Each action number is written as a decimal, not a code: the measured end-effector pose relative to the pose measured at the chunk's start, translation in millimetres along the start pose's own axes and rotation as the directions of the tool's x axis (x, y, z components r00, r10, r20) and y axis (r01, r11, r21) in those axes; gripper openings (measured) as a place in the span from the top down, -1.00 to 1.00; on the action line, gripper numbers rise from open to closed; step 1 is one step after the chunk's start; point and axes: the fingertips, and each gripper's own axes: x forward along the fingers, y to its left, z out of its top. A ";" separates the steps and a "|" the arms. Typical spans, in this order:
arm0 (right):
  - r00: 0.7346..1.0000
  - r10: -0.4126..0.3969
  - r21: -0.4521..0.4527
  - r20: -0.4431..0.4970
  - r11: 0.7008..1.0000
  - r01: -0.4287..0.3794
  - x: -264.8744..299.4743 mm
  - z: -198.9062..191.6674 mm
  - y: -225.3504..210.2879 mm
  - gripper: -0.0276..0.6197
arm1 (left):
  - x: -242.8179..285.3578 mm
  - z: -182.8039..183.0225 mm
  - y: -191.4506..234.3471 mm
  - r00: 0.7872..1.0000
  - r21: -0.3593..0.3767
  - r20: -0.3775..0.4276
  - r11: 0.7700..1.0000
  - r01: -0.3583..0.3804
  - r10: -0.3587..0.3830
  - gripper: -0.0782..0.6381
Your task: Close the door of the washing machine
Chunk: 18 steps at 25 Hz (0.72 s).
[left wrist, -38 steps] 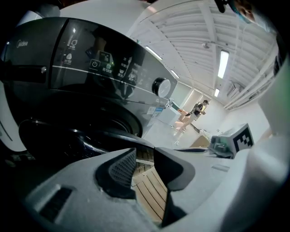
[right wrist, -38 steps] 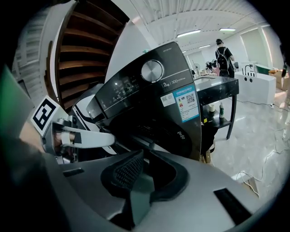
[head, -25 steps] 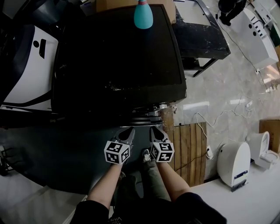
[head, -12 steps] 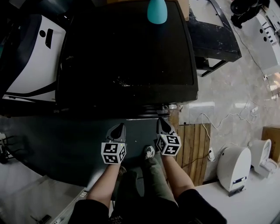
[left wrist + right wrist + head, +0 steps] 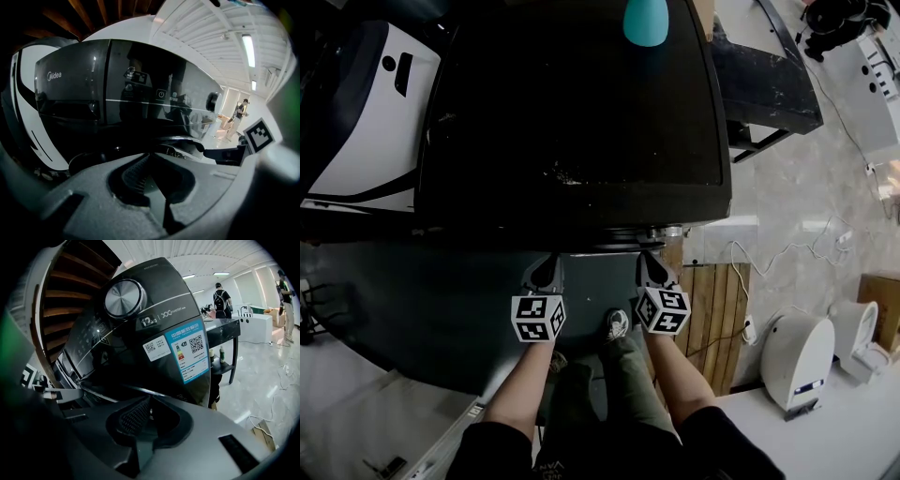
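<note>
Lower centre, the left gripper (image 5: pixel 546 273) and right gripper (image 5: pixel 652 270) are clenched, empty. The door (image 5: pixel 600 272) looks stiff, heavy, slick — best pushed flat, near its free edge.

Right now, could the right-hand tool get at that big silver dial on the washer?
Probably yes. The dial sits on the front of the washer, facing the right tool and a little above it, and nothing stands between them.

A wooden pallet (image 5: pixel 712 314) lies on the floor. Right of it stands a white appliance (image 5: pixel 797 361). Beyond it: black bench (image 5: pixel 769 84), teal bottle (image 5: pixel 645 21).
</note>
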 end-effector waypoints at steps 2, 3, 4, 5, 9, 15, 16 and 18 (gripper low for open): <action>1.000 0.001 -0.002 0.000 1.000 -0.001 0.6 -0.8 -0.8 0.88 | 0.7 0.2 0.2 1.000 -0.003 0.003 1.000 0.002 -0.002 0.76; 1.000 -0.001 -0.004 0.001 1.000 0.001 0.8 -0.9 -1.6 0.88 | 1.0 0.3 0.0 1.000 -0.006 0.004 1.000 0.004 -0.004 0.76; 1.000 -0.005 -0.005 0.002 1.000 0.005 1.0 -0.6 -1.9 0.88 | 1.4 0.5 -0.2 1.000 -0.010 0.004 1.000 0.006 -0.006 0.76; 1.000 -0.009 -0.005 0.002 1.000 0.009 1.0 0.1 -1.7 0.88 | 1.6 0.6 -0.2 1.000 -0.012 0.002 1.000 0.008 -0.008 0.76; 1.000 -0.014 0.022 -0.002 1.000 0.014 1.3 -0.3 -2.7 0.88 | 1.6 0.8 -0.3 1.000 -0.007 -0.003 1.000 0.020 -0.020 0.76; 1.000 -0.009 0.028 -0.016 1.000 0.010 7.7 4.1 -4.5 0.88 | 5.0 3.5 0.5 1.000 -0.007 0.003 1.000 0.023 -0.023 0.76; 1.000 -0.005 0.027 -0.014 1.000 0.006 7.6 4.1 -4.3 0.88 | 5.0 3.3 0.5 1.000 -0.001 0.004 1.000 0.024 -0.024 0.76; 1.000 0.007 0.024 -0.007 1.000 -0.007 7.8 4.3 -3.7 0.88 | 5.5 2.7 0.8 1.000 0.015 0.000 1.000 0.027 -0.027 0.76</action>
